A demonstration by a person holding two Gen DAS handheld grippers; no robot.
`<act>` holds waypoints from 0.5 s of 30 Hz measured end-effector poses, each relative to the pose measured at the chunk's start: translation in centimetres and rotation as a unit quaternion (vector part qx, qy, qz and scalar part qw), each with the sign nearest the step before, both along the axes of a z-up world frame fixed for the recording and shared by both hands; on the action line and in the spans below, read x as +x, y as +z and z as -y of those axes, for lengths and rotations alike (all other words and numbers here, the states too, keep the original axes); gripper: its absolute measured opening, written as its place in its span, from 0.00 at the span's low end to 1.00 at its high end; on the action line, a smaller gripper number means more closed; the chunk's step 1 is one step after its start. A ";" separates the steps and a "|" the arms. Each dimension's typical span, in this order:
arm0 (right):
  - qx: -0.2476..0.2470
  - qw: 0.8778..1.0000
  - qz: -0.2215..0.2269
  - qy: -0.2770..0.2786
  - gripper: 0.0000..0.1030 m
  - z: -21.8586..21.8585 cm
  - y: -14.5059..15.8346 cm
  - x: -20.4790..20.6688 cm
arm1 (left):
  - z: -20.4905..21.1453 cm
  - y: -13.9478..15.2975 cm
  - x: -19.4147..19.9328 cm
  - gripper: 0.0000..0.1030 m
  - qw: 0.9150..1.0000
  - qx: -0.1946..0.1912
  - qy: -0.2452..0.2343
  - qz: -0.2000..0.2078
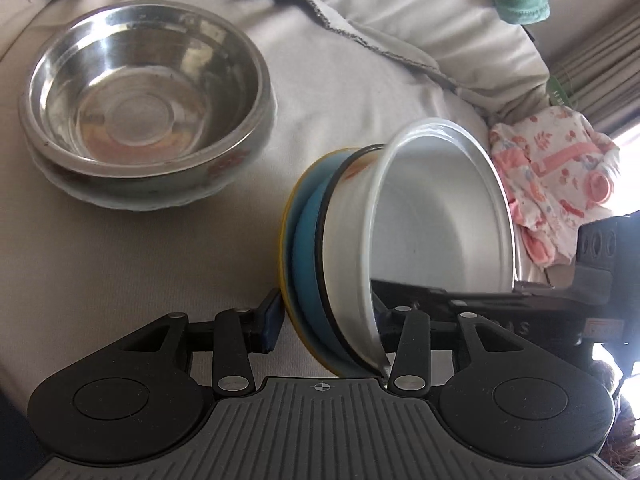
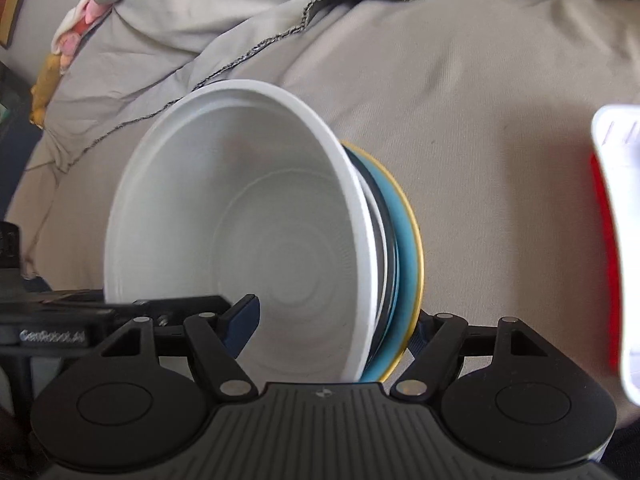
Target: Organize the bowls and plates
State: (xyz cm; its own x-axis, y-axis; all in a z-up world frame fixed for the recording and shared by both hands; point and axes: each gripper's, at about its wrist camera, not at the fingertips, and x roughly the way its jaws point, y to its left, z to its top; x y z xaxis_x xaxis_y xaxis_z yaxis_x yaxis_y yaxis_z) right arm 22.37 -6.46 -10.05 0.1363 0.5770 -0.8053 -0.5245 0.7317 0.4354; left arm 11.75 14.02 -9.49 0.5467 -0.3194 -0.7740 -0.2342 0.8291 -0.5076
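Your right fingers (image 2: 334, 326) clamp the tilted stack: one pad inside the white bowl (image 2: 240, 232), the other behind the blue plate (image 2: 406, 240) with its yellow rim. Your left fingers (image 1: 326, 320) straddle the same stack, left pad just clear of it. Both point steeply down at the bed (image 1: 140, 260). The steel bowl (image 1: 148, 96) sits apart, up-left.

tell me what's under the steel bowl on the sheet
The steel bowl sits nested on another bowl, pale with a wavy edge; only its rim and side show. Whether anything lies beneath that is hidden.
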 end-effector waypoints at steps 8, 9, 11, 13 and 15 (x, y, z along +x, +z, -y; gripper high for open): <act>-0.061 0.994 0.095 -0.007 0.75 -1.5 1.0 -0.5 | 0.9 0.1 1.4 0.50 1.000 0.027 -0.002 -0.015; -0.059 0.994 0.092 -0.014 0.74 -1.6 0.9 -0.4 | 0.9 0.2 1.6 0.52 0.999 0.027 -0.002 -0.017; -0.050 0.994 0.094 -0.032 0.74 -1.3 1.0 -0.2 | 1.0 0.2 1.8 0.52 0.999 0.029 -0.002 -0.022; -0.045 0.994 0.090 -0.042 0.75 -1.1 0.9 0.0 | 1.3 0.2 2.0 0.53 0.999 0.036 -0.003 -0.026; -0.042 0.995 0.085 -0.042 0.75 -1.1 0.8 -0.1 | 1.6 0.3 2.2 0.53 0.999 0.043 -0.004 -0.029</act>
State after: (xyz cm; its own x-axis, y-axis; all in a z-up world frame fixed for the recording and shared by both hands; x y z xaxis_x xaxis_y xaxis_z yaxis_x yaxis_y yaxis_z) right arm 22.28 -5.34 -9.22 0.3191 0.4886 -0.8120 -0.5207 0.8063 0.2806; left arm 13.97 12.45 -9.21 0.4973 -0.2554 -0.8291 -0.2545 0.8707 -0.4209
